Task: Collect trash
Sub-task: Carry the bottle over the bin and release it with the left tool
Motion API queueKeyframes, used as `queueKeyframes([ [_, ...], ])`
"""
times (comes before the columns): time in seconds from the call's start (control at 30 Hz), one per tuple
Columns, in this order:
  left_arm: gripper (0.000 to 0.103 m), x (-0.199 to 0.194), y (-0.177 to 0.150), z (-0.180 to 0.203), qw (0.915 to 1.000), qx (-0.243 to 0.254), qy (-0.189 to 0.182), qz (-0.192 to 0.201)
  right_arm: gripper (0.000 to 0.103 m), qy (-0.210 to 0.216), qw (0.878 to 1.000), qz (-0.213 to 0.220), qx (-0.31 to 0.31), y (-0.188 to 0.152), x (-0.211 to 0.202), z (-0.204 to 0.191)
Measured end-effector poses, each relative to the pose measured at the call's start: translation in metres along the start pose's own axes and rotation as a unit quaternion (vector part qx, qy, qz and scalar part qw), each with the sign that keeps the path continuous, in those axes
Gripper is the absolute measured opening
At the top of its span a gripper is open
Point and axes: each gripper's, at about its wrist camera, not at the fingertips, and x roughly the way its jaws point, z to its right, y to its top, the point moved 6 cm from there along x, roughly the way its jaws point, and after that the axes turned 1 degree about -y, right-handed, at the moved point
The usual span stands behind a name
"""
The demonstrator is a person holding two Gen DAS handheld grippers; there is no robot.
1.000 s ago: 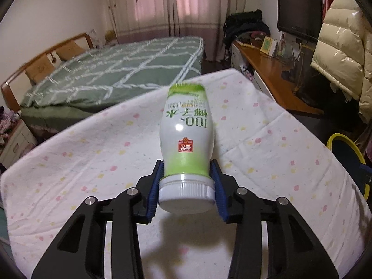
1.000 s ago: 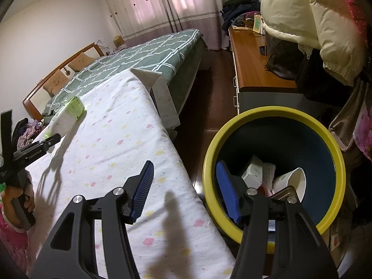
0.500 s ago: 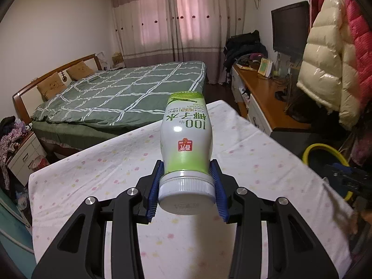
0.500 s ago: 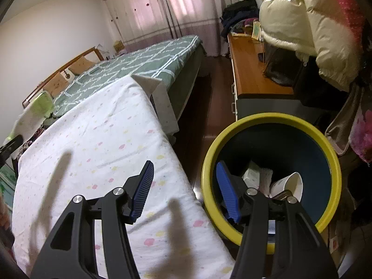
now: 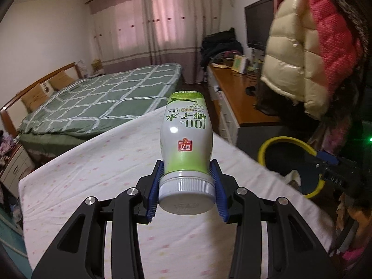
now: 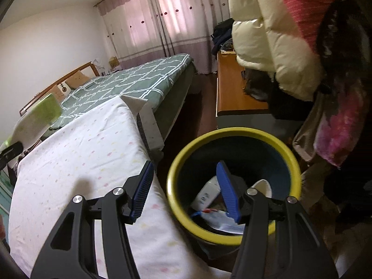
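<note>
My left gripper (image 5: 187, 187) is shut on a green and white coconut water bottle (image 5: 186, 139), gripped near its white cap, held above the white spotted table cover (image 5: 93, 174). The yellow-rimmed dark trash bin (image 5: 279, 141) stands to the right, beyond the table's edge. In the right wrist view my right gripper (image 6: 184, 190) is open and empty, over the table's edge and the bin (image 6: 181, 209), which holds paper trash and a white cup (image 6: 262, 186). The bottle (image 6: 34, 121) shows far left there.
A bed with a green checked cover (image 5: 104, 95) lies behind the table. A wooden desk (image 5: 239, 95) runs along the right wall. Puffy cream and pink coats (image 5: 302, 46) hang above the bin. My right gripper shows over the bin (image 5: 334, 169).
My left gripper has carried the bottle up and to the right, bringing the bin into its view. My right gripper stayed open by the bin, shifting slightly.
</note>
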Motion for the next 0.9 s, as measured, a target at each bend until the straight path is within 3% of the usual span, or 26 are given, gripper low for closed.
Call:
queueKeyframes([
  [0.27,0.041,0.026,0.018,0.091,0.9978,0.037,-0.055,-0.008,0.054,-0.012,1.0,-0.009,-0.009,-0.012,-0.015,0.045],
  [0.5,0.041,0.061,0.026,0.169,0.9923,0.062,-0.102,-0.031,0.054,-0.052,0.999,-0.002,0.015,-0.02,-0.037,0.103],
  [0.67,0.041,0.096,0.021,0.219,0.9869,0.079,-0.125,-0.065,0.057,-0.072,0.996,0.006,0.045,-0.026,-0.048,0.144],
  [0.9,0.041,0.15,-0.004,0.269,0.9754,0.081,-0.143,-0.147,0.057,-0.074,0.995,0.008,0.071,-0.033,-0.054,0.173],
])
